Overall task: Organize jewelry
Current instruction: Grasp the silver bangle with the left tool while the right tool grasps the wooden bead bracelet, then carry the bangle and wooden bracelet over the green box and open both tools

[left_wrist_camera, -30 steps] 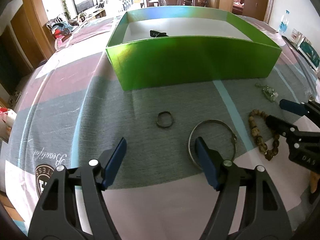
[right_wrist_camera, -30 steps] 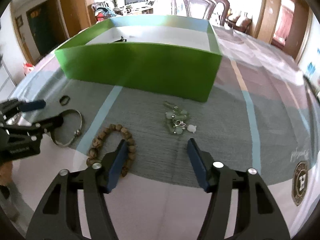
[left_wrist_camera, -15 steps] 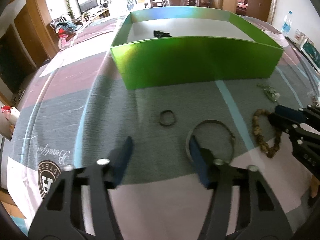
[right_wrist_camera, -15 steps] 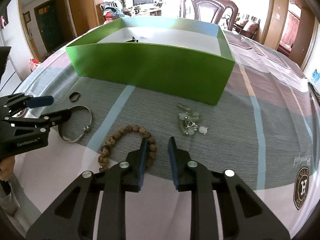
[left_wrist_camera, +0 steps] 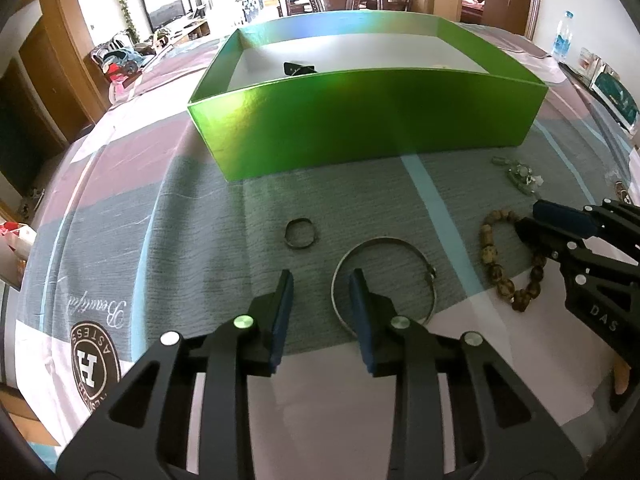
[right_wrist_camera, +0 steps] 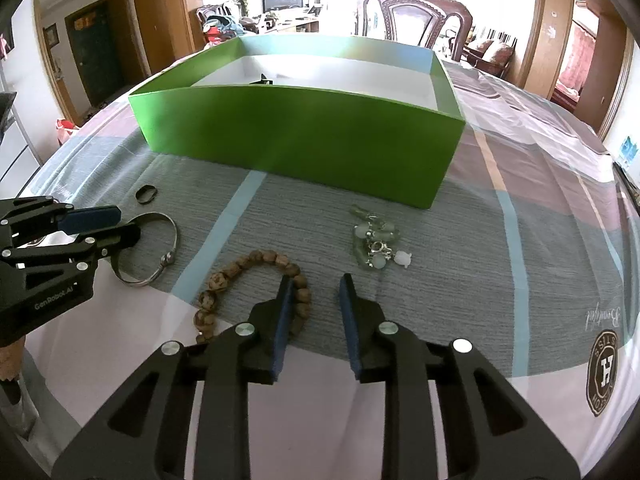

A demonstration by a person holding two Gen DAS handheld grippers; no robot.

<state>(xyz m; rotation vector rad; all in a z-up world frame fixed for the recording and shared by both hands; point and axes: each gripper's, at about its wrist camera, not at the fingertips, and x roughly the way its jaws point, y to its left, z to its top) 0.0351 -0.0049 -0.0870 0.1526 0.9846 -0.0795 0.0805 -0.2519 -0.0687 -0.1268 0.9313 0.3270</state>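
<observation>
My left claw has been closing, my right claw reopening slightly; both stand apart, empty. Silver bangle, small ring, bead bracelet and charm cluster lie unpacked just ahead; beyond, the green box holds one dark piece.

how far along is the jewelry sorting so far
Barely started. One small dark item already lies in the green box. Nothing is in hand: the left gripper and right gripper are empty. Left on the cloth: silver bangle, small ring, bead bracelet, green charm cluster.
</observation>
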